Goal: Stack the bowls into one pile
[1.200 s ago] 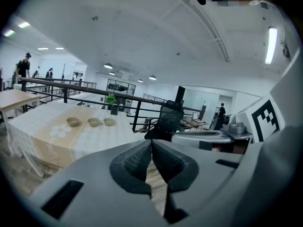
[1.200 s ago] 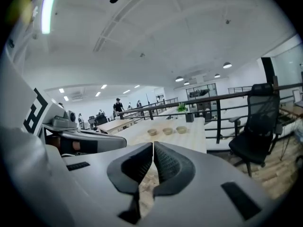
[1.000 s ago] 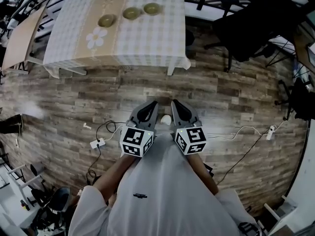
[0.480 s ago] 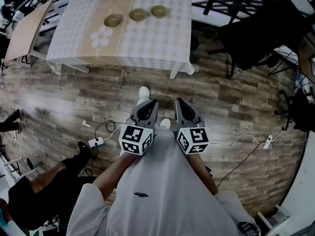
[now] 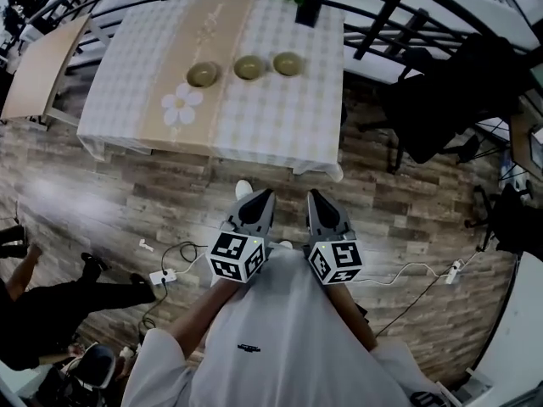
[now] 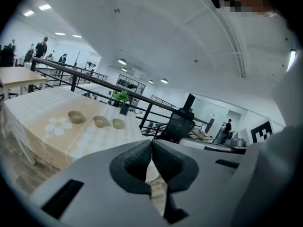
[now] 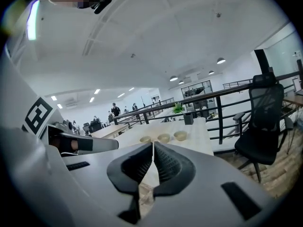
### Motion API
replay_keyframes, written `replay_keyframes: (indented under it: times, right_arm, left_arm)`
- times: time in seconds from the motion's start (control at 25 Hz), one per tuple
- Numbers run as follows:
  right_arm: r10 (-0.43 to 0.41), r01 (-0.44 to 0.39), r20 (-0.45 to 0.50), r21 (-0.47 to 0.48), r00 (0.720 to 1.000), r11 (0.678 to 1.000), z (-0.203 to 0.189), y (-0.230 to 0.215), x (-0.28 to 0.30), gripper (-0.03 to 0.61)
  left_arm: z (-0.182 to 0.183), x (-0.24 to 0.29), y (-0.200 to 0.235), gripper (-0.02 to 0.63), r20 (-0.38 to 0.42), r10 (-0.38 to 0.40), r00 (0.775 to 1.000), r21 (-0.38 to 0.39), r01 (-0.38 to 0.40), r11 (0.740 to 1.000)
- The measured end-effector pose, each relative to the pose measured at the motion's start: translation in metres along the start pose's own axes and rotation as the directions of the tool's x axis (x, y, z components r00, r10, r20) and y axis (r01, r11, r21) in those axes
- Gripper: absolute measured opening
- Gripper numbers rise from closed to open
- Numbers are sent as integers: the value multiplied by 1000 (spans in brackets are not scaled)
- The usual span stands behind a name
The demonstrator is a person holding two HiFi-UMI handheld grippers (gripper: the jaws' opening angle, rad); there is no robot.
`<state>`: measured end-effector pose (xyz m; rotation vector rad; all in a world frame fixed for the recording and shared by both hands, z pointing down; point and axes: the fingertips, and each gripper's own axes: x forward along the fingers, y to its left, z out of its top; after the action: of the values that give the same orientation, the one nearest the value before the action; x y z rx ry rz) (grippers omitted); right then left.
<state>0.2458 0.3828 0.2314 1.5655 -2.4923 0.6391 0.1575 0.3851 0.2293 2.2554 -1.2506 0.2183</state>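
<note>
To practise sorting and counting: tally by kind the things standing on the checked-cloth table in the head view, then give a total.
Small olive-green round bowls: 3
Green potted plant in a dark pot: 1
Total: 4

Three bowls (image 5: 249,67) sit in a row across the tabletop (image 5: 271,121), apart from each other, with a potted plant (image 5: 304,5) behind them at the far edge.
</note>
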Motion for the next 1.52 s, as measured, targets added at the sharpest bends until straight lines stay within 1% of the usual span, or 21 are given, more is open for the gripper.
replay_keyframes:
  times: [0.16,0.32,0.4,0.52,0.68,0.84,1.0,1.24,1.4,1.52]
  right_arm:
    - [-12,12,-14,-8,1000,1000,31,7,66,38]
    - [-13,13,-16,-10,1000,1000,58,24,134,38]
    - [-27,27,-19,-6,999,1000,68,30,165,38]
    - [-48,48,-25,-9,999,999,80,35,205,38]
    - [-75,75,-10,-14,997,997,98,33,248,38]
    - [-81,80,-39,-28,996,996,98,32,267,38]
    - [-85,84,-59,-29,995,996,95,21,280,38]
    - [-113,109,-96,-47,989,993,97,-11,296,38]
    - [-104,97,-118,-63,988,993,102,-33,307,38]
    - [-92,84,-125,-66,988,994,103,-52,317,38]
  left_arm:
    - [44,28,49,25,-24,-27,999,11,27,1000]
    - [84,51,102,25,-38,-59,998,3,59,998]
    - [102,58,128,25,-36,-71,997,-7,71,997]
    - [128,68,166,26,-15,-65,998,-21,64,998]
    - [154,88,203,25,-2,-69,998,-10,69,998]
    - [160,102,215,26,-27,-90,996,-22,90,996]
    - [157,117,225,26,-58,-81,995,-40,79,996]
    - [154,143,225,26,-75,-76,994,-52,73,996]
    - [153,166,219,26,-92,-71,993,-51,66,997]
    - [153,186,217,25,-92,-59,994,-34,57,998]
